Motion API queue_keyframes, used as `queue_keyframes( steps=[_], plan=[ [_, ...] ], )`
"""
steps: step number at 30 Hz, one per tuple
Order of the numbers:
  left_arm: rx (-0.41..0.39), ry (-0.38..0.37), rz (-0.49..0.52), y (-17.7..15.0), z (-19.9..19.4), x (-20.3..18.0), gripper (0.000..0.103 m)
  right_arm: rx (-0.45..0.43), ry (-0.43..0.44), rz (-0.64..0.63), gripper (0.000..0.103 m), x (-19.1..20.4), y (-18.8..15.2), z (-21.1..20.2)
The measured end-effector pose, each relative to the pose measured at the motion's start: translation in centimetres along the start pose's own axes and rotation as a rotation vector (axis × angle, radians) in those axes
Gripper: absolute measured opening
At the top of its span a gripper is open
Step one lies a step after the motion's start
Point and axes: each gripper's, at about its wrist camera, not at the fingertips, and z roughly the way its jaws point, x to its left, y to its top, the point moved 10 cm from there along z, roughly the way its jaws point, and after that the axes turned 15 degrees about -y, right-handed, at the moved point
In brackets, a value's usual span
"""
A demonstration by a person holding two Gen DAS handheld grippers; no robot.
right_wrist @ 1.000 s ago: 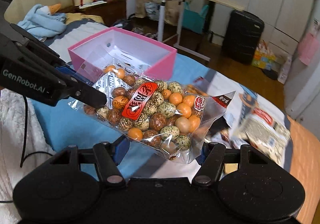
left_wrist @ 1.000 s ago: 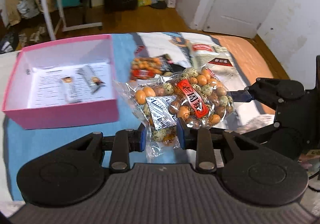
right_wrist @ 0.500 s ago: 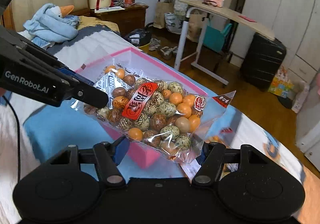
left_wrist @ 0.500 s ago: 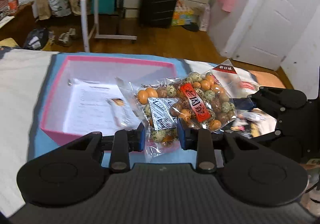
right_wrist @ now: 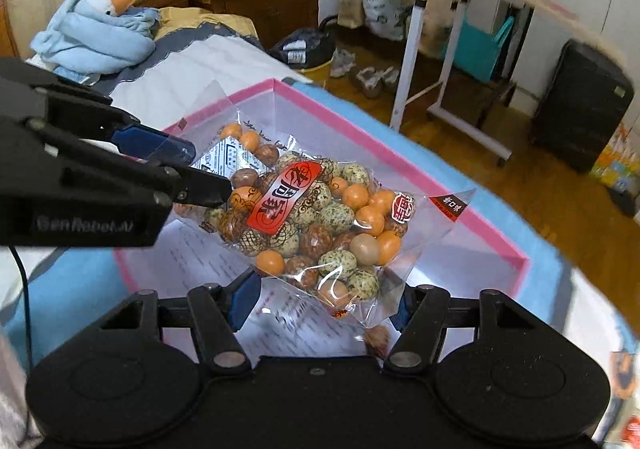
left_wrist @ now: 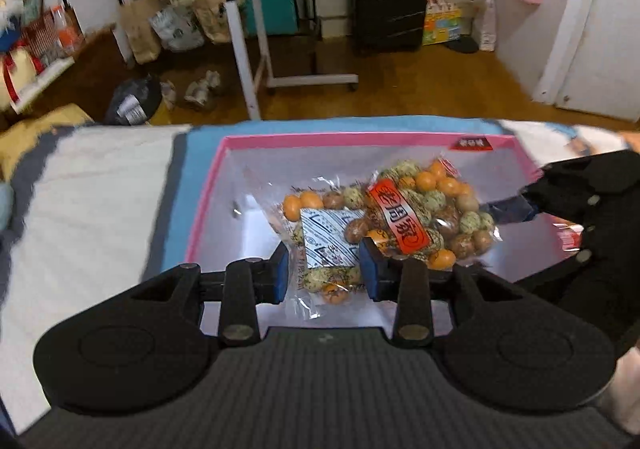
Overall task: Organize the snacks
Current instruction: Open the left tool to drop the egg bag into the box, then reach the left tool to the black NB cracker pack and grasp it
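Bed: a pale sheet [left_wrist: 92,193] on the left, with a blue cloth [left_wrist: 188,185] spread under the box
Pink box [left_wrist: 208,193]: open-topped, pink walls with a white lining, sitting on the blue cloth; seen from the left wrist it fills the middle of the frame, its far wall parallel to the bed edge
Box contents: a printed sheet of paper [right_wrist: 208,261] lies flat on the floor of the box; one loose round snack [right_wrist: 377,337] shows low by the right gripper, whether it lies in the box I cannot tell
Snack bag [left_wrist: 384,217]: clear plastic, packed with orange, speckled green and brown coated balls, a red label with characters across it and a white sachet inside; it hangs in the air above the open box, held level between the two grippers, not touching the floor of the box
Left gripper [left_wrist: 324,269]: its blue pads sit either side of the bag's near end over the white sachet, touching the plastic; the fingers are easing apart at this moment
Right gripper [right_wrist: 320,299]: fingers set fairly wide, closing slightly, pinching the opposite end of the bag across its width, the plastic bunched between the pads
Floor beyond the bed: a white-legged side table [left_wrist: 256,49] and a black suitcase [left_wrist: 388,5] stand well behind the box
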Motion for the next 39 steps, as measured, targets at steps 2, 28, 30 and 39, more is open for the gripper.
queue_keyframes(
  steps=[2, 28, 30, 39],
  plan=[
    [0.023, 0.022, 0.024, -0.5, 1.3, 0.6, 0.034, 0.014, 0.016, 0.012, 0.069, 0.3, -0.3, 1.1],
    [-0.102, -0.033, -0.1, -0.4, -1.8, -0.8, 0.033, -0.09, 0.019, 0.119, 0.07, -4.9, -1.2, -8.4],
    [-0.125, -0.052, -0.087, -0.3, -3.7, -2.3, 0.034, -0.117, -0.017, 0.134, 0.071, -6.4, -1.9, -10.9],
    [-0.14, -0.17, 0.074, 0.4, -8.4, -12.7, 0.057, -0.09, -0.181, 0.297, 0.073, -14.7, -9.2, -18.9]
  ],
)
